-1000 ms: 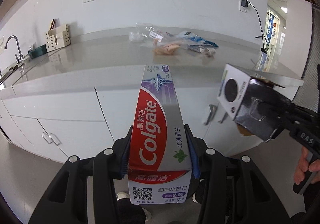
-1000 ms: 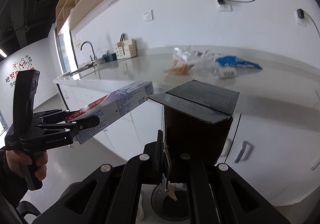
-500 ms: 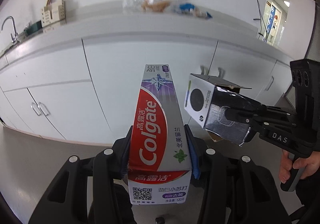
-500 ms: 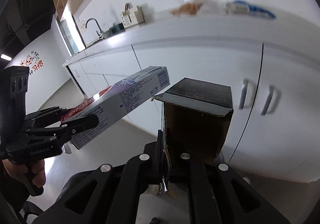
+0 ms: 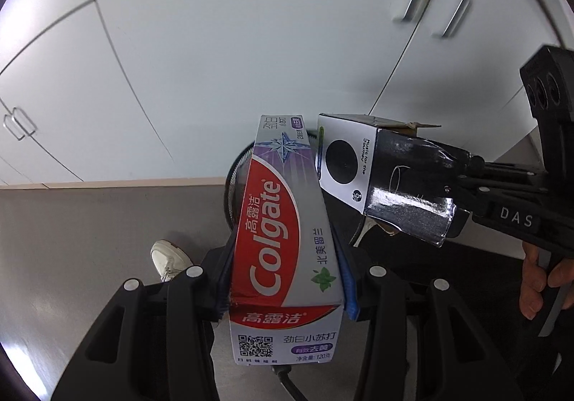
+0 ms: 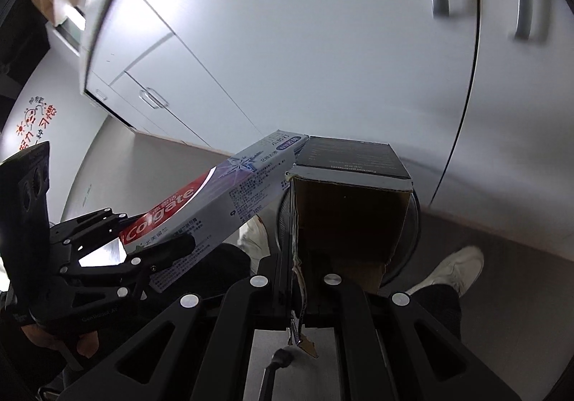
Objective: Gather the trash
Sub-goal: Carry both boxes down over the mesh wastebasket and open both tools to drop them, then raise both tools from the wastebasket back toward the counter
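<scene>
Carrying two cartons down toward a floor bin.

Left wrist: left gripper half-open, clamping the toothpaste box; the counter seen earlier is gone, cabinet doors fill the view. Box tips nearly touch; a bump could jar either.
Right wrist: right gripper pinches shut the black carton by one wall above the bin rim; the thin hold may slip.
</scene>
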`<state>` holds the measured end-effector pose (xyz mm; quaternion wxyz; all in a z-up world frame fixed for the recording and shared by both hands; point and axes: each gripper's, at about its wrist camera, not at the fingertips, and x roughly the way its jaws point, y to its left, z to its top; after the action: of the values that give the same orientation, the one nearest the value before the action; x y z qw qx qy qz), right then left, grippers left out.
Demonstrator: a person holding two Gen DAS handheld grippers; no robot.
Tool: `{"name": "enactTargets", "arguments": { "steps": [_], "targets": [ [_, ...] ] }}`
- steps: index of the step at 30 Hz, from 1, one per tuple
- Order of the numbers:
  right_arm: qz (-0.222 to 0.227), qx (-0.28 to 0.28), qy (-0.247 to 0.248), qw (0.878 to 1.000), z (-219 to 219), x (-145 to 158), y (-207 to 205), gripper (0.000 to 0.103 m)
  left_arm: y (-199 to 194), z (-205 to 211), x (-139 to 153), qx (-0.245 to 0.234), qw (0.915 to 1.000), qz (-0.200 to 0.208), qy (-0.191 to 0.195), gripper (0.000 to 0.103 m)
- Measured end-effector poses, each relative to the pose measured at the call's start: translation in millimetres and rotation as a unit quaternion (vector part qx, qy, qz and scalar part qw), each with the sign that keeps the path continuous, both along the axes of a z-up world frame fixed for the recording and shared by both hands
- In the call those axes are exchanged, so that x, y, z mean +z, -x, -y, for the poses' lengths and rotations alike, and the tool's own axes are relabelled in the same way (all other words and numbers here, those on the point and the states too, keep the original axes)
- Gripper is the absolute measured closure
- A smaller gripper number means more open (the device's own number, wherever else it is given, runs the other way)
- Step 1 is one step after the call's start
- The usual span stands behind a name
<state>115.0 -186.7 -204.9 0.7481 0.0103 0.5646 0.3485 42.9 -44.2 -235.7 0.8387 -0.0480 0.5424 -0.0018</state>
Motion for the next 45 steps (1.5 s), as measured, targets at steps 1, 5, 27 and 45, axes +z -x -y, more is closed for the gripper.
{"name": "enactTargets", "arguments": {
  "steps": [1, 5, 27, 45],
  "targets": [
    [-0.011, -0.002, 0.005, 1.000, -2, -13, -6, 0.096, -5, 1, -10, -0.001, 1.0000, -0.008, 0.000, 0.056],
    [-0.045, -0.012, 0.029, 0.998, -10, -57, -24, 0.096, -28, 3, -56, -0.003, 0.9989, -0.046, 0.009, 0.056],
    [-0.094, -0.090, 0.082, 0.988, 0, -111, -60, 0.056, -66, -5, -148, 0.001, 0.9891, -0.147, 0.002, 0.021],
    [0.025, -0.130, 0.076, 0.988, 10, -7, -21, 0.004, -40, -17, -70, 0.021, 0.9962, -0.083, -0.014, 0.005]
  ]
}}
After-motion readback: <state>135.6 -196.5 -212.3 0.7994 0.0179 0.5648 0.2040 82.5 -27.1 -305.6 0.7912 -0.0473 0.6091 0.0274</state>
